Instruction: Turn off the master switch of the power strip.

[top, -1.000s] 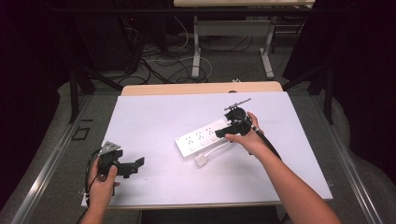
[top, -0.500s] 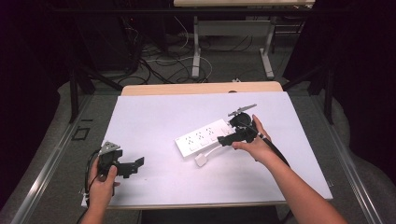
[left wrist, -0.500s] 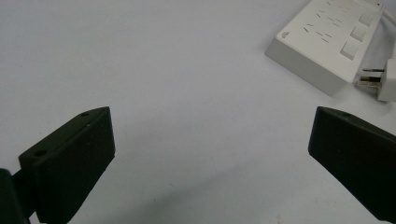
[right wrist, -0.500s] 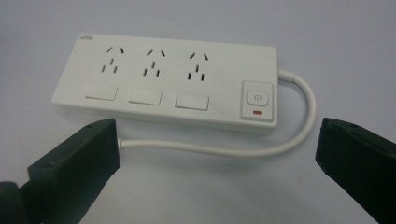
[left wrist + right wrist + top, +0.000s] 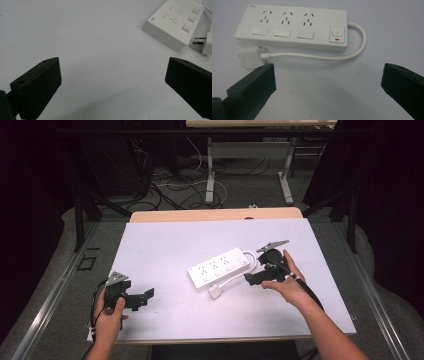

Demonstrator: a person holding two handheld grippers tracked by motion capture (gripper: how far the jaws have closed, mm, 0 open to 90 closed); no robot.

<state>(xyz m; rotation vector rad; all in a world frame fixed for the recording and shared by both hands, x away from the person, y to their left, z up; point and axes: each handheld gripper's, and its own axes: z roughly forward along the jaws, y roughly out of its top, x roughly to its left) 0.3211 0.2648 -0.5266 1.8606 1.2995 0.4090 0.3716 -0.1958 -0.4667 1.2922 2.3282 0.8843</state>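
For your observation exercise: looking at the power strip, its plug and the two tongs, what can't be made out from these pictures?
- Power strip: far end cut off by the left gripper view's top edge.
- Plug: prongs face away in the right gripper view.
- Logo: too small to read.
- Left tongs handle: hidden under the hand in the high view.
- Right tongs: the same.

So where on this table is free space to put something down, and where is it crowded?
The widest bare patch is the far half of the white tabletop, beyond the power strip. Also free: the stretch between the left gripper and the strip. It is crowded near the right gripper, where the plug and its cable lie.
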